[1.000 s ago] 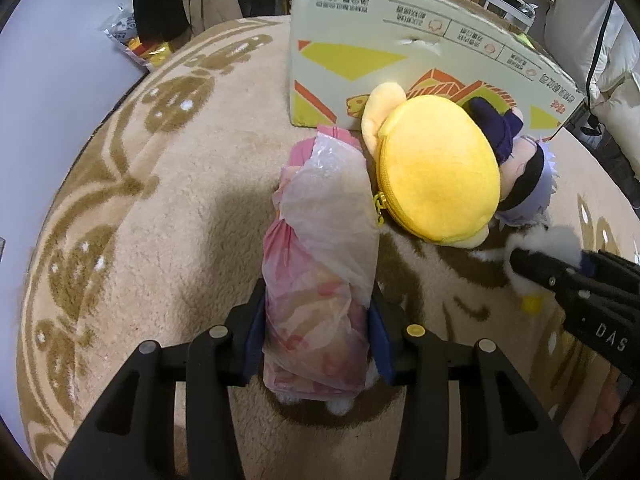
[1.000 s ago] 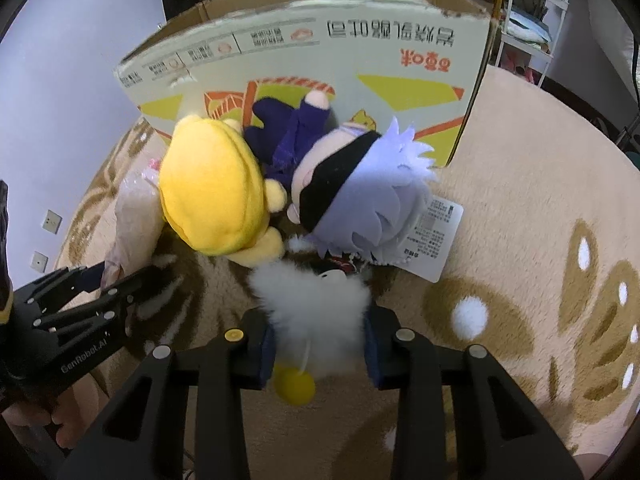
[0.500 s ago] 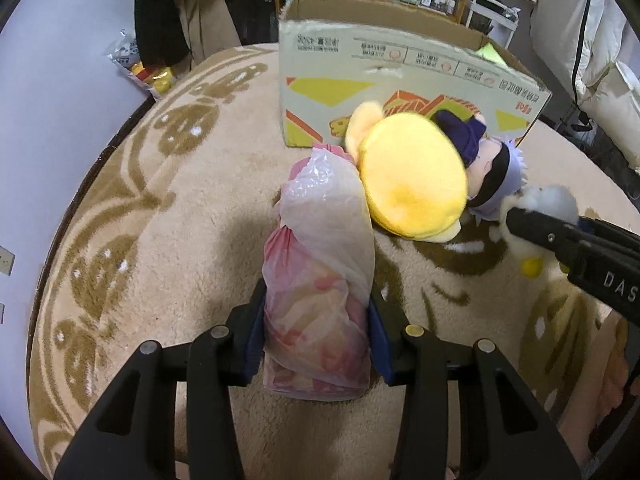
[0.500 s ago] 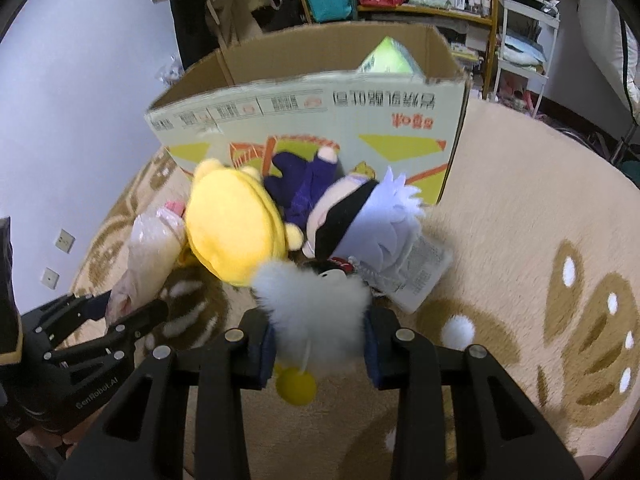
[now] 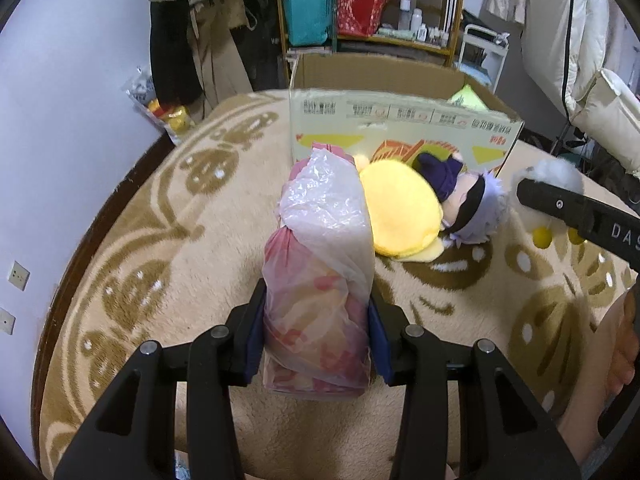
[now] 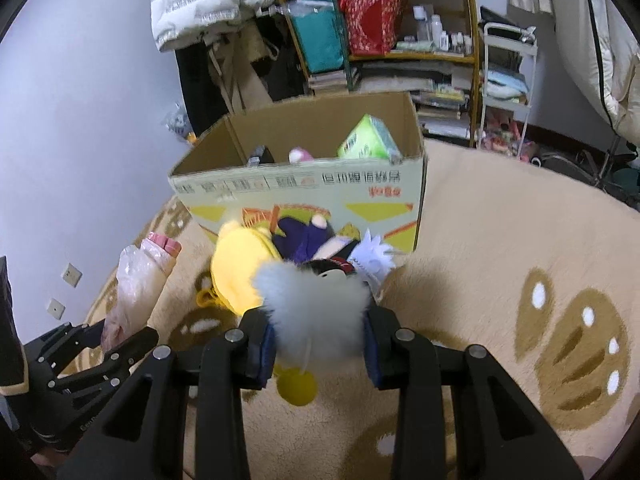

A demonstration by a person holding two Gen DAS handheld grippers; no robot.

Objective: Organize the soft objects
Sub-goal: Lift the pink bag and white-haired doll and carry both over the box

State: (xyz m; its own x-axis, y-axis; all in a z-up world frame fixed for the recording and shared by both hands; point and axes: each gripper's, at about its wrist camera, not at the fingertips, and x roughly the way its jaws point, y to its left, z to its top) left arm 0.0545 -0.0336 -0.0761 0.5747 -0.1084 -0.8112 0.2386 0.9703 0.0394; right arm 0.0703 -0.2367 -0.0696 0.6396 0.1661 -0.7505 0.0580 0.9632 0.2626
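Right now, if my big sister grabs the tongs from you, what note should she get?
Left tongs: shut on the bagged toy, held above the rug.
Right tongs: shut on the fluffy toy, also off the rug.
Box: open, straight ahead, with a green pack and a few small things inside.
Still on the rug against the box: yellow plush and purple-haired doll.
Done: both toys picked up.
Left: drop both into the box, then fetch the plush and doll.

Crinkly translucent plastic bag [image 5: 320, 280], fluffy white plush [image 6: 316, 312], matt cardboard box [image 6: 304, 184], shaggy pile carpet [image 5: 160, 240]
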